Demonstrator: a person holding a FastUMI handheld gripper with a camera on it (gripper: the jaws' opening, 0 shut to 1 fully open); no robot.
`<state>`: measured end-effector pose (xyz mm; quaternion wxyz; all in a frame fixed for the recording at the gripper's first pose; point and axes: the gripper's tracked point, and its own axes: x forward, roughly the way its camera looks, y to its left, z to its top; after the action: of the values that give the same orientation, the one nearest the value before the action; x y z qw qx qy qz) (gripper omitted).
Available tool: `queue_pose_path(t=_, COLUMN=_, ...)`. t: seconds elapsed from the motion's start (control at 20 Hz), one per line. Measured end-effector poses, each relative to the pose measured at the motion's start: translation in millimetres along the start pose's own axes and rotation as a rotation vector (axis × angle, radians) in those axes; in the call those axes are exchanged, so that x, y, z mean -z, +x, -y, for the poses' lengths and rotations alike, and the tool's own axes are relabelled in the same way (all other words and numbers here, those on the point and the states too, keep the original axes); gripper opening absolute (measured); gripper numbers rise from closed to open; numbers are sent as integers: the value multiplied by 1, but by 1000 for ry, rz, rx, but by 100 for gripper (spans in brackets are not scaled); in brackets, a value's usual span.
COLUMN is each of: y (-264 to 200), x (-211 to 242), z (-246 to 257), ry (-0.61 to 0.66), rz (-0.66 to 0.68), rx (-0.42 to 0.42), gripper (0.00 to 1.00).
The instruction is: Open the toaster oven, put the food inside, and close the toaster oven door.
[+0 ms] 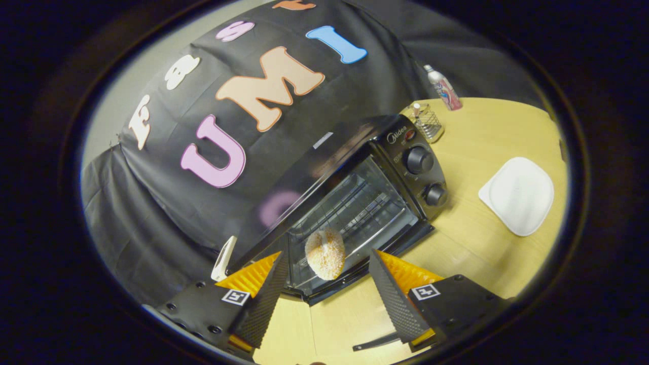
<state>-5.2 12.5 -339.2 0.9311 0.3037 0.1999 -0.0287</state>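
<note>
The gripper (327, 291) is wide open and holds nothing; the bun (325, 254) sits on the toaster oven (365, 197) rack, just inside its front edge; the door looks open. Next, I think, lift the door slowly till it shuts, keeping clear of the bun.

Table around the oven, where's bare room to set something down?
Bare table lies between the oven and the white plate, and nearer, past the open tool. It's crowded behind the oven, where a wire holder and bottle stand. The bun sits at the oven's mouth.
</note>
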Motion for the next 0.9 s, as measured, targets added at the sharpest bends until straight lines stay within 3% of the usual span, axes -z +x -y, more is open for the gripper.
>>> queue_pose_path(t=0.45, y=-56, x=8, z=28, ry=-285, rz=-42, rx=115, gripper=100)
queue_pose_path(t=0.9, y=-101, x=68, z=76, ry=-497, rz=-212, rx=204, gripper=100)
